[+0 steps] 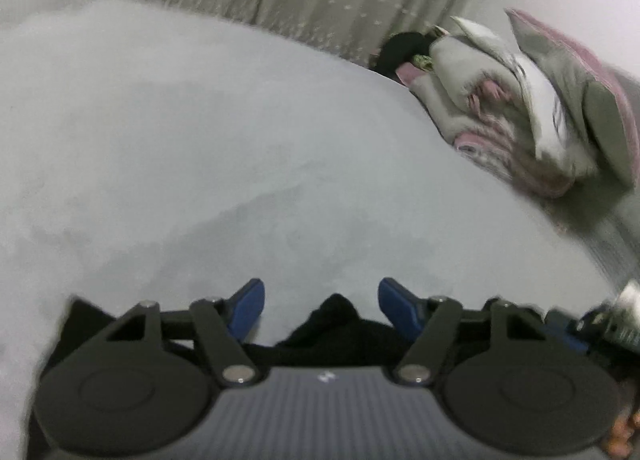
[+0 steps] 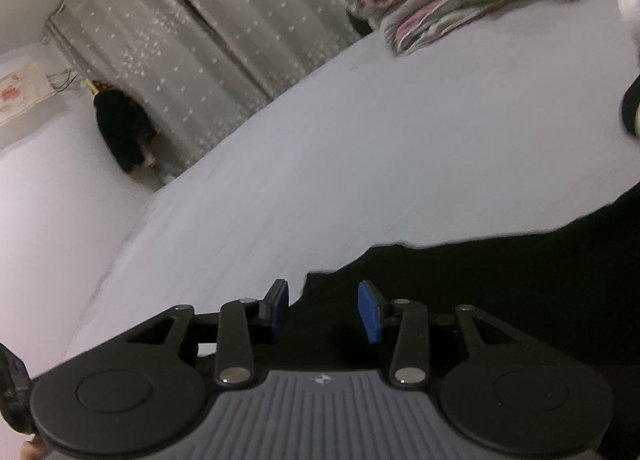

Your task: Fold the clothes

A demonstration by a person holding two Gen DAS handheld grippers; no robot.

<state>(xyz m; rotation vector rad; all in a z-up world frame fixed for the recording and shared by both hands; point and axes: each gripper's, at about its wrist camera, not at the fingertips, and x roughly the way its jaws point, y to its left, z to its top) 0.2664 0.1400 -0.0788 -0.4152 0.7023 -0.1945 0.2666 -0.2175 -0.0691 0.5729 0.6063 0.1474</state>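
The black garment lies on the bed at its near edge, mostly under our claws. We judge folding barely begun: we see no neat fold yet. Our left claw stands spread, cloth bunched below it untouched; our right claw stands part-spread over the cloth, pinching nothing. Most of the garment is cut off, and the left view is blurred.

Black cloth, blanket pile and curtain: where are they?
Black cloth (image 2: 500, 300), right wrist view, on its wide flat middle.
Blanket pile (image 1: 516, 128), left wrist view, on the folded front.
Curtain (image 2: 208, 52), right wrist view, on a starry fold.
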